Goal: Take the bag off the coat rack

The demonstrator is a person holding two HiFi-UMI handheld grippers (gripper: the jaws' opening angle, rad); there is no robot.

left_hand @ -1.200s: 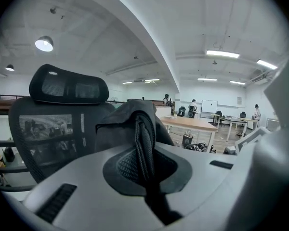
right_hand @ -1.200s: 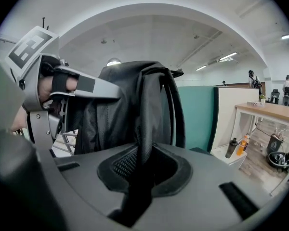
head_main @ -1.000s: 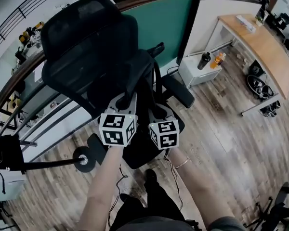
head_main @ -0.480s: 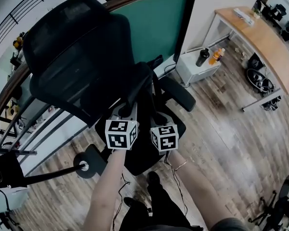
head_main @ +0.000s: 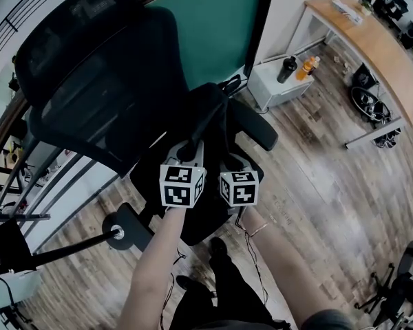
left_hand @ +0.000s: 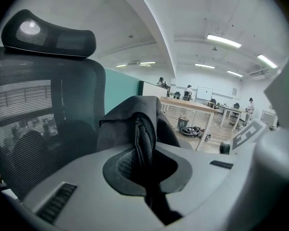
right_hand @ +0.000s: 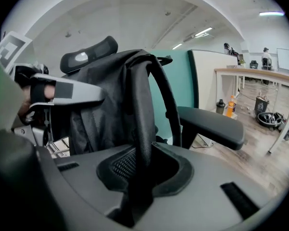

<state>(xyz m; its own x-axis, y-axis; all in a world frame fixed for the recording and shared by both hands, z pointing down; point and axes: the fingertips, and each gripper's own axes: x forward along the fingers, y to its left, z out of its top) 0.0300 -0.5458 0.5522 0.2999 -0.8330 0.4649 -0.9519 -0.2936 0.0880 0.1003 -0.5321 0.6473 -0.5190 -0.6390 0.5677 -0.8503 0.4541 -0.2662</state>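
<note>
Open office; mesh chair (head_main: 103,81), desk (head_main: 372,47), green partition (head_main: 220,33).

I see the black backpack (head_main: 208,115) upright, its soft body slumped against the backrest of the office chair (head_main: 100,67) and above its seat, beside the armrest. It is carried by its two padded shoulder straps (right_hand: 142,109), one pinched in my left gripper (left_hand: 146,194) and the other in my right gripper (right_hand: 135,196).
</note>
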